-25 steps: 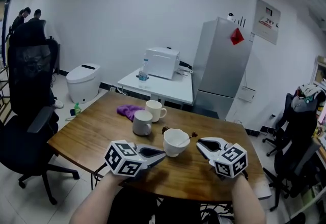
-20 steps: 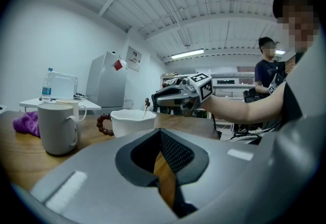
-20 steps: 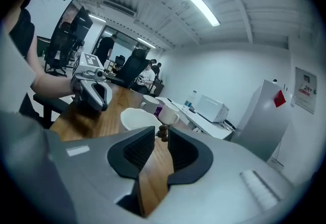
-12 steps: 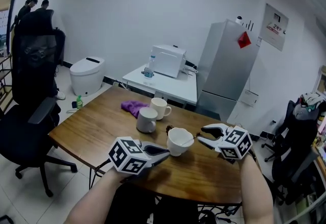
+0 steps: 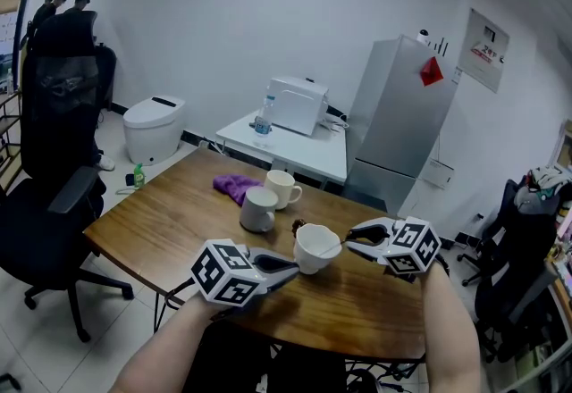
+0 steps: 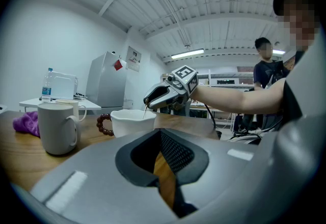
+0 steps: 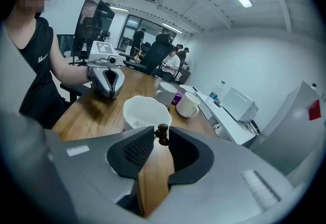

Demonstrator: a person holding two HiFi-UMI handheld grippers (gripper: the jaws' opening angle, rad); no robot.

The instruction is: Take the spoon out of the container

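Note:
A white bowl [image 5: 317, 246] [image 6: 132, 121] [image 7: 146, 112] stands on the wooden table [image 5: 179, 221]. A thin spoon [image 6: 145, 111] leans out of it toward the right. The spoon's dark knobbed end [image 7: 162, 134] sits between the tips of my right gripper [image 5: 350, 244] [image 7: 162, 139]. Those jaws have just been closing around the knob, and a sliver of gap still shows at the left pad. My left gripper [image 5: 290, 268] [image 6: 160, 136] rests low on the table just left of the bowl, slightly open, with nothing between its jaws.
Behind the bowl stand a grey mug [image 5: 257, 210], a white mug [image 5: 281, 188], a purple cloth [image 5: 234, 187] and a dark bead bracelet [image 5: 297, 226]. A black office chair [image 5: 54, 159] is at the left. A white side table [image 5: 295, 146] and a fridge [image 5: 393, 114] are beyond.
My right gripper has shifted left to the bowl's rim and rolled, so its jaws now stand around the spoon's end. The left gripper has stayed put.

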